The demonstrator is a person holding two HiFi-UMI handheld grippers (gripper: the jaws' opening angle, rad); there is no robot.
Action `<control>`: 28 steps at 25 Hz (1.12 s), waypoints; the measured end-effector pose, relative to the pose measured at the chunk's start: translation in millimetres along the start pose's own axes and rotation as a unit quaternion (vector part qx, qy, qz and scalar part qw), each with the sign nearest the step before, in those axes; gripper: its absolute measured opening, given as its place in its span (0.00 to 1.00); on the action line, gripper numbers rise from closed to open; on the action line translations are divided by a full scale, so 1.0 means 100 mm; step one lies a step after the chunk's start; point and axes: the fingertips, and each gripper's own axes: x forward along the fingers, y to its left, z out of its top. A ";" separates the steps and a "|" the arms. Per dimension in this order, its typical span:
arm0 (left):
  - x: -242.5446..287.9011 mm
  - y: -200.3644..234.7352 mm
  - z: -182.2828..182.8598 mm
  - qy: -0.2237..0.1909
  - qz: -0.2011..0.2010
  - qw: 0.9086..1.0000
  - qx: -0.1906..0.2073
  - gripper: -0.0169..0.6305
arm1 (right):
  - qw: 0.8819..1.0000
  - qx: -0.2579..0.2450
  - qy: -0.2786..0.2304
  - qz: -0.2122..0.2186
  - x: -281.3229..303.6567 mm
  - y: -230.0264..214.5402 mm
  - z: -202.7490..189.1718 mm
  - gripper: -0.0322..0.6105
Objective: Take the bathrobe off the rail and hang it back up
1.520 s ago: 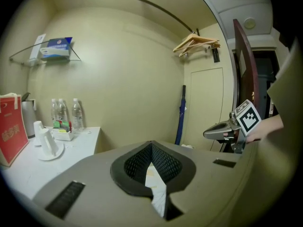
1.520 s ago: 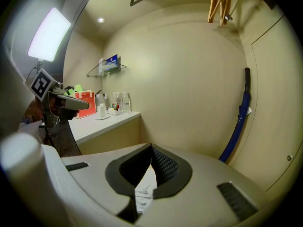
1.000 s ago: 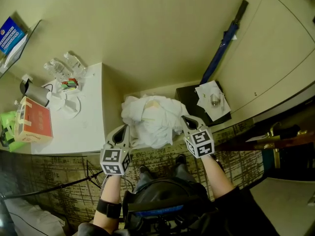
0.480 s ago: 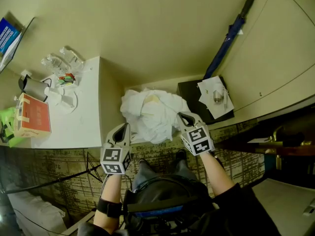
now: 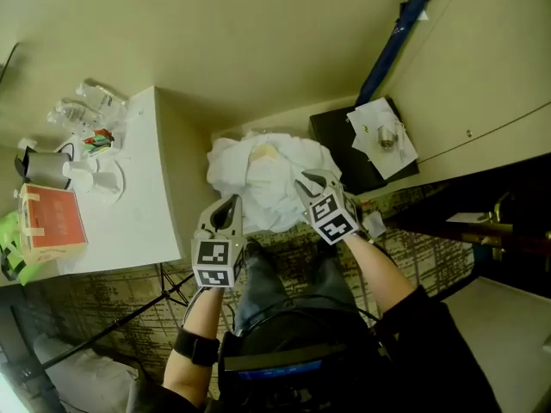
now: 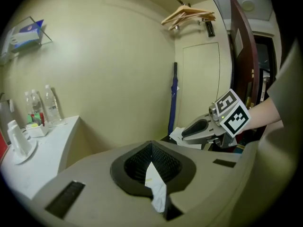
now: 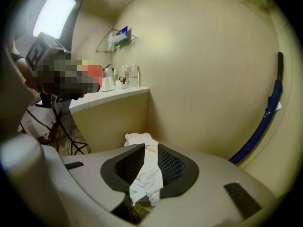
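The white bathrobe [image 5: 269, 172] lies bunched in a heap low against the wall, between the counter and a black stand. My left gripper [image 5: 230, 205] is at the heap's near left edge, shut on a thin fold of the white cloth [image 6: 156, 188]. My right gripper [image 5: 308, 181] is at the heap's right side. Its jaws have just been opening and stand apart, with a loose strip of the robe [image 7: 149, 174] still lying between them. Bare wooden hangers [image 6: 187, 15] hang on the rail high above, in the left gripper view.
A white counter [image 5: 151, 213] on the left carries water bottles [image 5: 82, 103], cups and a red box [image 5: 52, 222]. A blue umbrella [image 5: 394, 40] leans in the corner above a black stand [image 5: 340, 140] with papers. A tripod leg [image 5: 168, 291] crosses the patterned carpet.
Both grippers have sunk toward the floor with the robe, which has settled into a lower heap by the wall. The right gripper has shifted left, closer to the heap's middle.
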 end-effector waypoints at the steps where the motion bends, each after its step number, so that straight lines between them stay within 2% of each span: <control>1: 0.06 0.03 -0.02 0.003 -0.005 1.000 0.002 0.03 | 1.000 -0.007 0.011 0.001 0.09 0.00 -0.03 0.23; 6: 0.32 0.12 -0.19 0.015 -0.024 1.000 -0.012 0.03 | 0.998 -0.041 0.056 0.003 0.55 -0.01 -0.12 0.34; 12: 0.76 0.24 -0.54 0.018 -0.033 0.999 -0.031 0.03 | 0.992 -0.063 0.105 -0.003 1.30 -0.12 -0.46 0.40; 19: 1.41 0.55 -1.04 0.016 -0.011 0.999 -0.042 0.03 | 0.988 -0.068 0.137 -0.005 2.23 -0.28 -0.80 0.41; 28: 2.10 0.76 -1.56 0.020 -0.012 0.998 -0.062 0.03 | 0.981 -0.074 0.179 -0.008 3.04 -0.36 -1.28 0.41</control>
